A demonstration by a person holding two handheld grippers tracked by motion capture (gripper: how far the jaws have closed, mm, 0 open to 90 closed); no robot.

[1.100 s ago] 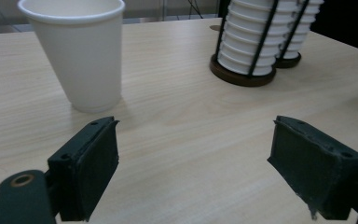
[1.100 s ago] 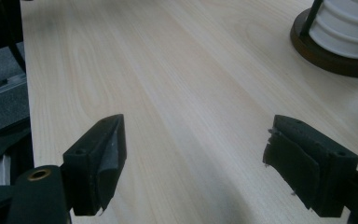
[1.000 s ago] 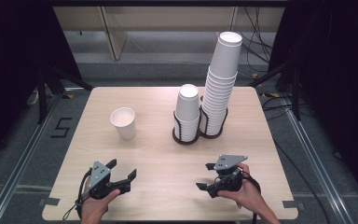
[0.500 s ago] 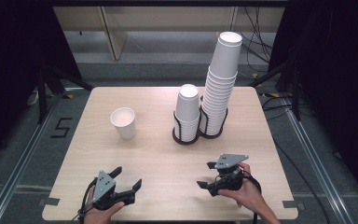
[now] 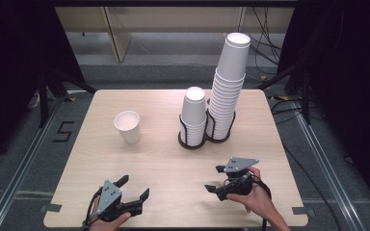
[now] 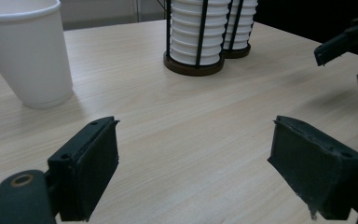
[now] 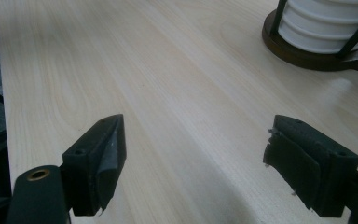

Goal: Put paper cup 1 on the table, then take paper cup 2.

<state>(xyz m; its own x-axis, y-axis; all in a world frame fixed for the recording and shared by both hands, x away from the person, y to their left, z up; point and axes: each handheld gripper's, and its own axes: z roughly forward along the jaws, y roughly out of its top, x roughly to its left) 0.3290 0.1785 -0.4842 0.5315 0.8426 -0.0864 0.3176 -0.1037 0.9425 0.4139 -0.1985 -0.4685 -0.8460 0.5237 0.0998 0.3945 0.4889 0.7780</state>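
Note:
A single white paper cup stands upright on the left part of the wooden table; it is also the cup at upper left in the left gripper view. A short stack of cups and a tall stack sit in a dark double wire holder at centre-right. My left gripper hovers near the front edge, open and empty, its jaws wide apart. My right gripper is held at front right, open with nothing in it.
The holder's base lies ahead of the right gripper at upper right. The right gripper's jaws show at the right edge of the left gripper view. Bare table lies between both grippers and the cups. Dark floor and cables surround the table.
My left gripper has slid back toward the table's near edge and a little to the right. The right gripper and the cups have stayed put.

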